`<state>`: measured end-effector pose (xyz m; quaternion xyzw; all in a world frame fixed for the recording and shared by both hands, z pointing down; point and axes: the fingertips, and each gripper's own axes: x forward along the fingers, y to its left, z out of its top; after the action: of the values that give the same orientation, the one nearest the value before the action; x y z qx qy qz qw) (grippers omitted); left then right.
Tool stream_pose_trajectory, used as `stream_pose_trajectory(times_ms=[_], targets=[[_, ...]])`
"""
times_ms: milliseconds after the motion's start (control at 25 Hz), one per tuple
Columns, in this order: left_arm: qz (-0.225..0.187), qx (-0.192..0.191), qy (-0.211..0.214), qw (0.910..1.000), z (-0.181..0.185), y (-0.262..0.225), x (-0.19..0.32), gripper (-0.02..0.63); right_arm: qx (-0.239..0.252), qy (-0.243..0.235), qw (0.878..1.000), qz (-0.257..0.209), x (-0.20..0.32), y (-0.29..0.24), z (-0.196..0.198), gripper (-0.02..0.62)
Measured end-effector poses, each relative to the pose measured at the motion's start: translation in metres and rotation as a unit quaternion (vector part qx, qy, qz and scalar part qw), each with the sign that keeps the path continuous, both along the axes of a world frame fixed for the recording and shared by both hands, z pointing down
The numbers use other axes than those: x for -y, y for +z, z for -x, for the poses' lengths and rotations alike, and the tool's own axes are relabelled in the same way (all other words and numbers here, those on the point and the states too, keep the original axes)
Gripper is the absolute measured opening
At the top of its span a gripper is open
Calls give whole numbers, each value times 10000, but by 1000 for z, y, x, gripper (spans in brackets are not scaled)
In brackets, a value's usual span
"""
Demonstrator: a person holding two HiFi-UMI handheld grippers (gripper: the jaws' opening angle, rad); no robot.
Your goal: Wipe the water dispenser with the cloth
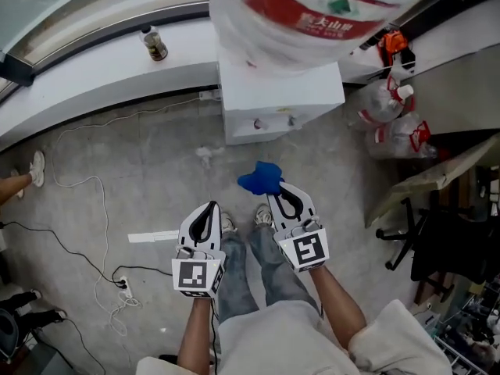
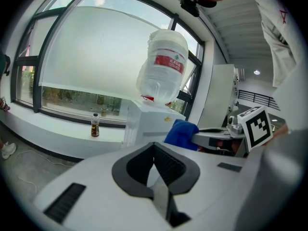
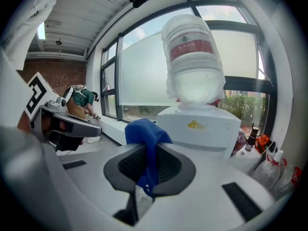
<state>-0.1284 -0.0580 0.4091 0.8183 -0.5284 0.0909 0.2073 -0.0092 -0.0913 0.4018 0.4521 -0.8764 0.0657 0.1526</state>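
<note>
A white water dispenser (image 1: 277, 96) stands against the window ledge, with a large clear bottle (image 1: 312, 10) with a red label on top. It also shows in the left gripper view as the dispenser (image 2: 149, 121) and in the right gripper view as the dispenser (image 3: 202, 126). My right gripper (image 1: 277, 192) is shut on a blue cloth (image 1: 260, 178), which bunches out past its jaws; the cloth (image 3: 144, 136) hangs between them. My left gripper (image 1: 209, 209) is shut with nothing in it, held beside the right one, short of the dispenser. The cloth (image 2: 181, 134) shows at the right there.
A small dark bottle (image 1: 155, 44) stands on the white window ledge (image 1: 94, 76). Cables and a power strip (image 1: 121, 286) lie on the grey floor at left. Plastic bags and spray bottles (image 1: 394, 116) crowd the right of the dispenser, with a chair (image 1: 437, 241) nearer. A person stands at far left (image 3: 79, 102).
</note>
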Motion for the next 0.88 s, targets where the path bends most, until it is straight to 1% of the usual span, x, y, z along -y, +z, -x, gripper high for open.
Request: stream_pose_trajectory(times_ms=[160,280,400,520,680,760,880], targets=[[11,-26,-43,10000,1,42,7,12,90,-54,9999,122,0,46,8,41],[62,-90,-105,9999,3,72,15,12,27,-104,9996,256,0,92,9,41],[144,-121,-244,9995,8,109,16,12,-37,-77,9992,394,4,134,8,41],[201,-122,-385,9990,15,137,19,12,34,7,9993,383,8,162,9,41],[253,-223,-634,9974,24,160,26,12,24,59,9989,456,11,193,9,41],[233,-237,-661,9973,26,165,28,12,-4,140,9985,524,15,204,8,41],[250,-211,-643,9974,28,169,27,12,-199,280,9972,661,21,219,3,40]])
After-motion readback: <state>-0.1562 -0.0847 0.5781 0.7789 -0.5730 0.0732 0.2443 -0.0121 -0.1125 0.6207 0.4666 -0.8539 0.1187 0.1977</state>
